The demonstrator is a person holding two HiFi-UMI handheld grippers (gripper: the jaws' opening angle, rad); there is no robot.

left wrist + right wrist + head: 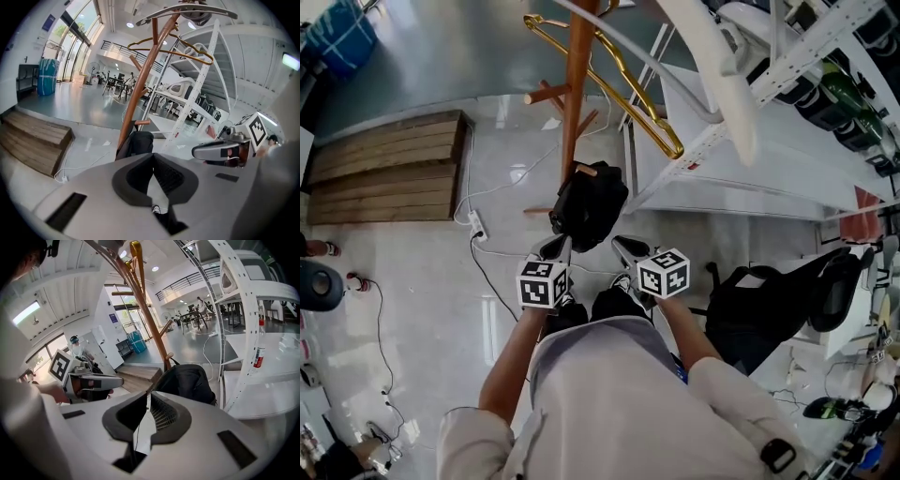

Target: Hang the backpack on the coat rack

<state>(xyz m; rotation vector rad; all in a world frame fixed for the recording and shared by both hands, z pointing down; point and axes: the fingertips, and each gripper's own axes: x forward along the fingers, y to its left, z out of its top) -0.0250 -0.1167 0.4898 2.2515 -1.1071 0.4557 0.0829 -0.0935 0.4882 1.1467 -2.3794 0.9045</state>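
The black backpack (pixel 589 202) hangs against the brown wooden coat rack pole (pixel 575 94), just under a short peg (pixel 586 170). It also shows in the left gripper view (pixel 138 143) and the right gripper view (pixel 187 380). My left gripper (pixel 557 247) is a little short of the backpack's lower left. It is shut and its pads (pixel 161 176) meet with nothing between them. My right gripper (pixel 628 249) is off the bag's lower right, also shut and holding nothing. Neither gripper touches the backpack.
A gold hanger (pixel 619 84) hangs high on the rack. White shelving (pixel 750 141) stands close on the right, with a black office chair (pixel 769 300) below it. A wooden platform (pixel 384 164) and a power strip with its cable (pixel 476 225) lie to the left.
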